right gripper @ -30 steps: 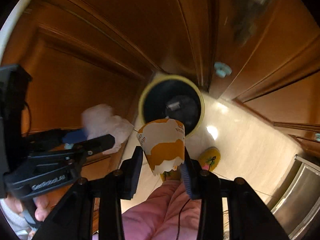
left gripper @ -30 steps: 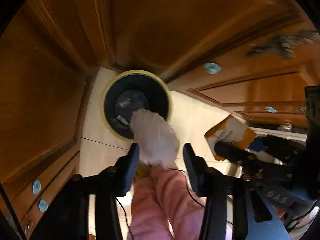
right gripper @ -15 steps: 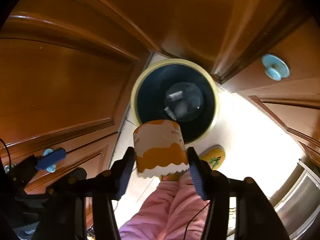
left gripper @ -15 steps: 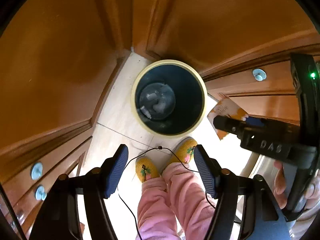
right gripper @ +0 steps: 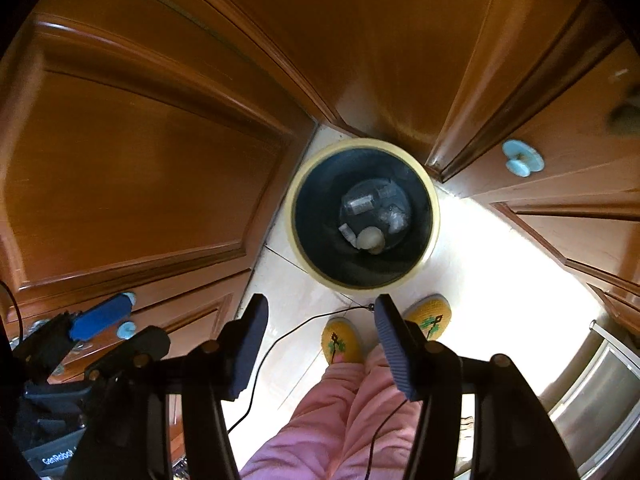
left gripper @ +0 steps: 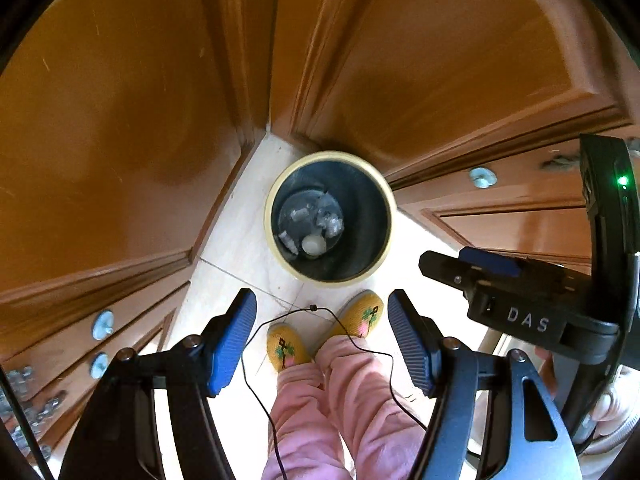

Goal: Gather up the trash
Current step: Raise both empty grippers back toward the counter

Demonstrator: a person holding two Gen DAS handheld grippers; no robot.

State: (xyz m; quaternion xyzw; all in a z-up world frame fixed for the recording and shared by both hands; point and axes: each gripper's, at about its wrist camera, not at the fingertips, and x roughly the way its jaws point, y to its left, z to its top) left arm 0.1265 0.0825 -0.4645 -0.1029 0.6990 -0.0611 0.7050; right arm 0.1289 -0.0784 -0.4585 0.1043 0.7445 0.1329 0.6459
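Two grippers hung over the floor, pointing steeply down, and neither carried anything. The left gripper (left gripper: 322,338) had its jaws released, with only the floor tiles, a thin black cable (left gripper: 348,322) and the person's yellow slippers (left gripper: 362,312) showing in the gap. The right gripper (right gripper: 320,340) was the same: jaws spread, nothing between the pads.

The trash lay in the bin (left gripper: 276,240), a round can with a pale yellow rim and a dark inside, standing on the tiles in the corner where the wooden cabinet doors (left gripper: 120,120) met. At its bottom I could make out a pale round piece (left gripper: 313,245), a crumpled whitish wad (left gripper: 330,220) and a few clear scraps, too small to name surely.

From the left jaws the bin sat at about twelve o'clock, just past the fingertips. From the right jaws it lay nearer one o'clock (right gripper: 436,220), its mouth opening straight up toward both cameras. Neither hand looked clearly nearer; the bin stood roughly between the two.

With both pairs of jaws bare and rubbish already in the can, I judged this drop to be finished. If more trash waited, it was nowhere in these views, so the coming move would turn away from the bin, not toward it. The dangling cable near the slippers seemed the one thing apt to snag.
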